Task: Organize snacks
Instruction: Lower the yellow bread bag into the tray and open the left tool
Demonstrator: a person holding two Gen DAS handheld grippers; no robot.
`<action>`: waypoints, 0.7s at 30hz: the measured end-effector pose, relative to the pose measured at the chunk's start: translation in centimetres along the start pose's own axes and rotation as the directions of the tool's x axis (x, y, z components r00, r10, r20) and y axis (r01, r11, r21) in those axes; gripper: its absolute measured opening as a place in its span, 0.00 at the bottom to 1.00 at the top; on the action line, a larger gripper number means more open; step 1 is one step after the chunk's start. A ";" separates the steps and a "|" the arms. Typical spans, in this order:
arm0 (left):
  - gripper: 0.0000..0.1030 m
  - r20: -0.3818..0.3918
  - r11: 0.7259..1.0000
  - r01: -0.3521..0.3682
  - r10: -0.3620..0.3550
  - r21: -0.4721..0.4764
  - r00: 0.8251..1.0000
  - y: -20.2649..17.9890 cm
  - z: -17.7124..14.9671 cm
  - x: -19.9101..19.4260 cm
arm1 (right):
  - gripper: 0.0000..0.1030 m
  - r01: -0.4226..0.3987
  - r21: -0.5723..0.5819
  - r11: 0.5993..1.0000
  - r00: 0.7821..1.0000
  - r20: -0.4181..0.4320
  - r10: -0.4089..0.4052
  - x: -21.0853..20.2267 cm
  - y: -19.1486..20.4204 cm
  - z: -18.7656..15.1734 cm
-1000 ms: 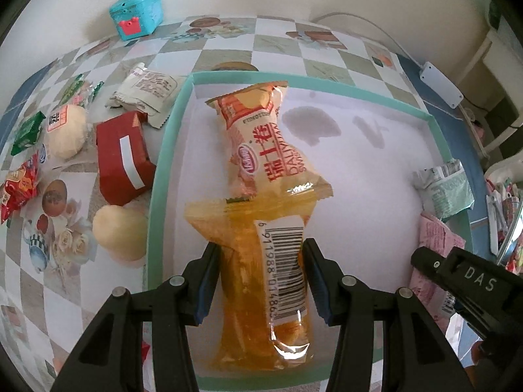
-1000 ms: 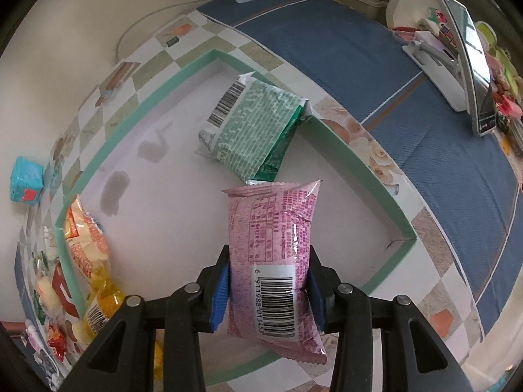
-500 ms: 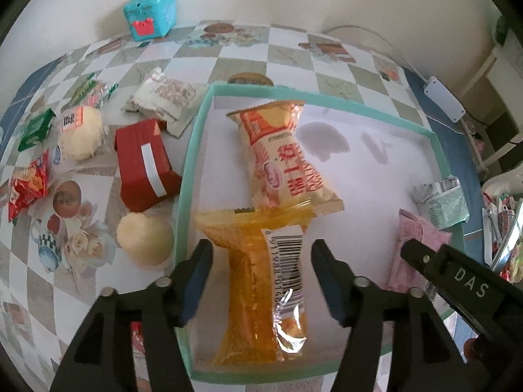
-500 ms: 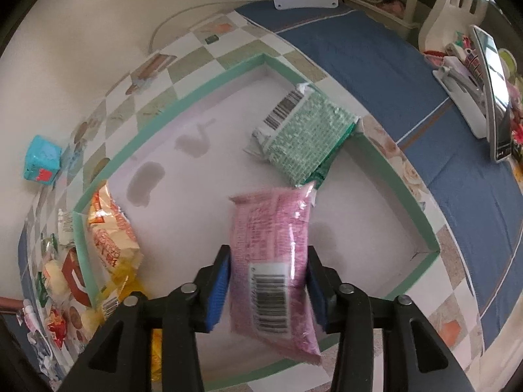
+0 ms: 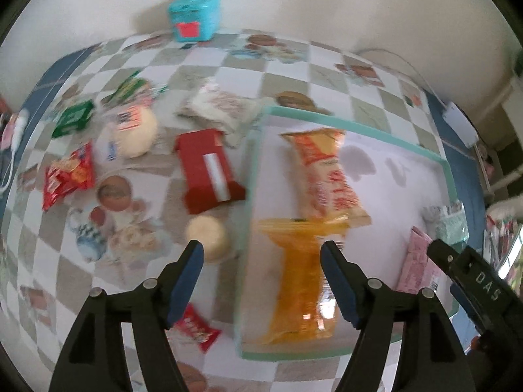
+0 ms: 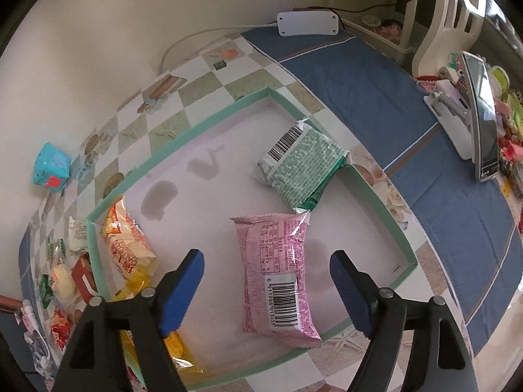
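Left wrist view: left hand-held gripper (image 5: 261,281), jaws just opened and empty, hangs over the tray rim (image 5: 248,196). Loose snacks lie left on the tabletop (image 5: 287,55), the round bun (image 5: 209,240) nearest.

Right wrist view: right hand-held gripper (image 6: 266,285), likewise released, straddles the pink packet (image 6: 278,276) lying lengthwise in the tray.

Table (image 5: 202,65): checkered cloth, white and grey-green squares with small picture prints; blue cloth (image 6: 376,98) alongside, thin pale stripes.
Tray (image 6: 183,137): teal rim, white floor.
Pink packet (image 6: 278,271): magenta print, white barcode patch.
Green packet (image 6: 304,163): silver-green, fine print, barcode.
Orange packet (image 5: 304,281): translucent orange-yellow.
Cream-and-orange packet (image 5: 327,173): red lettering.
Red box (image 5: 207,171): white stripe.
Turquoise box (image 5: 194,16): red patch.
Hand-held gripper fingers (image 6: 183,287): black, blue pads.
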State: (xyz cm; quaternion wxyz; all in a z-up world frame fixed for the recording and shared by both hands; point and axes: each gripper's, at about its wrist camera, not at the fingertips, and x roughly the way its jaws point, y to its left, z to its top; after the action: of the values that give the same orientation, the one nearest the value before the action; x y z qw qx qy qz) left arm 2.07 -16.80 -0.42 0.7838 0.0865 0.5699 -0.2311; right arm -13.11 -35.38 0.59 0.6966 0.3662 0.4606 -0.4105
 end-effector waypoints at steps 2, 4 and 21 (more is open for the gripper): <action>0.74 0.017 0.999 -0.009 0.010 -0.036 1.000 1.4 0.2 -0.8 | 0.83 0.000 -0.020 1.000 1.000 -0.001 0.000 0.1 0.5 -0.2; 0.87 0.039 0.997 -0.020 0.023 -0.076 0.999 3.0 0.4 -1.6 | 0.92 -0.006 -0.037 0.999 1.000 0.001 0.006 0.1 1.2 -0.4; 0.96 0.042 0.920 -0.104 0.129 -0.377 0.991 14.4 -0.7 -3.5 | 1.00 -0.093 -0.256 0.962 0.995 0.004 0.097 -2.4 9.0 -4.6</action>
State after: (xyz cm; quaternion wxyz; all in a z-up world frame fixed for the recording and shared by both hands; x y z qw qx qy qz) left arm 7.31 -2.93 0.78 0.8166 -0.0384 0.5712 -0.0741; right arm -7.03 -27.19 2.61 0.7607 0.2915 0.4858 -0.3168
